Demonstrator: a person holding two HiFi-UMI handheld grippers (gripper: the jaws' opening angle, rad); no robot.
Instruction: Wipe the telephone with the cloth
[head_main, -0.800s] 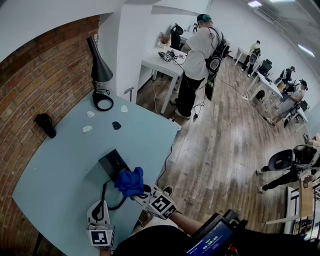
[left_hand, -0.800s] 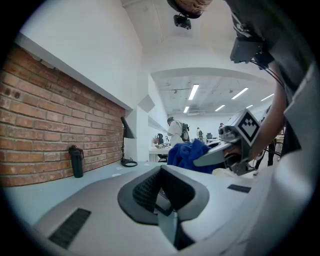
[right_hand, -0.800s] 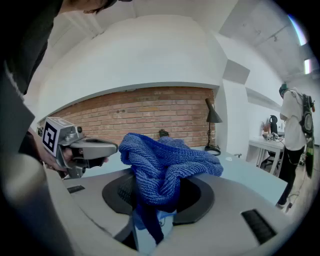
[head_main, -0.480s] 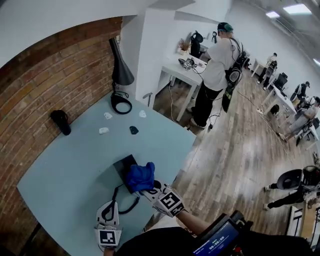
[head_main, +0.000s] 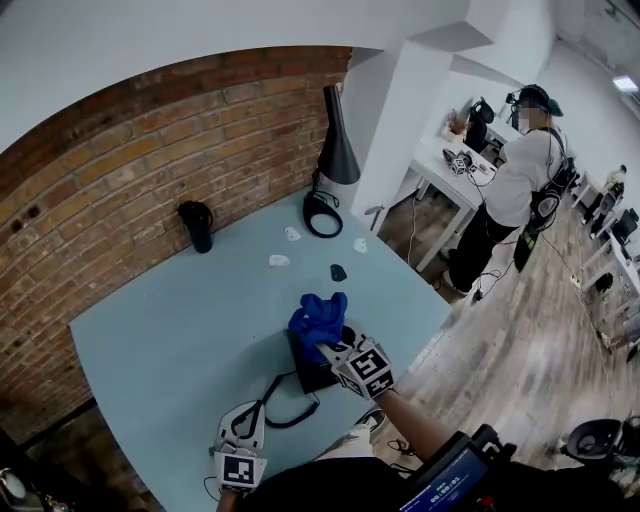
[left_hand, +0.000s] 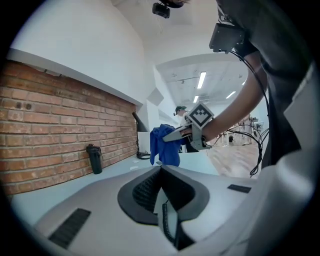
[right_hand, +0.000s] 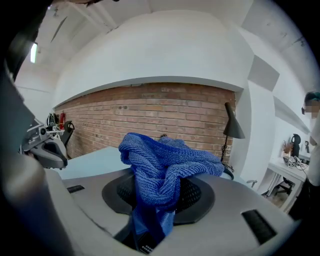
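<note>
The black telephone base (head_main: 306, 372) sits on the light blue table (head_main: 170, 340) near its front edge. My right gripper (head_main: 327, 342) is shut on a bunched blue cloth (head_main: 318, 318), which hangs over the base's far side. In the right gripper view the cloth (right_hand: 160, 165) spills out from between the jaws. A black coiled cord (head_main: 290, 415) runs from the base to my left gripper (head_main: 247, 422), which is shut on the telephone handset. Only the cord (left_hand: 166, 220) shows between its jaws in the left gripper view, with the cloth (left_hand: 165, 145) ahead.
A black bottle (head_main: 197, 225) stands by the brick wall. A black desk lamp (head_main: 335, 150) stands at the table's far corner, with small white pieces (head_main: 279, 261) and a small dark one (head_main: 338, 271) near it. A person (head_main: 525, 170) stands at a white desk beyond.
My head turned, shifting the whole view. The right gripper has carried the cloth from the telephone's near corner across it to its far side. The left gripper has kept its hold.
</note>
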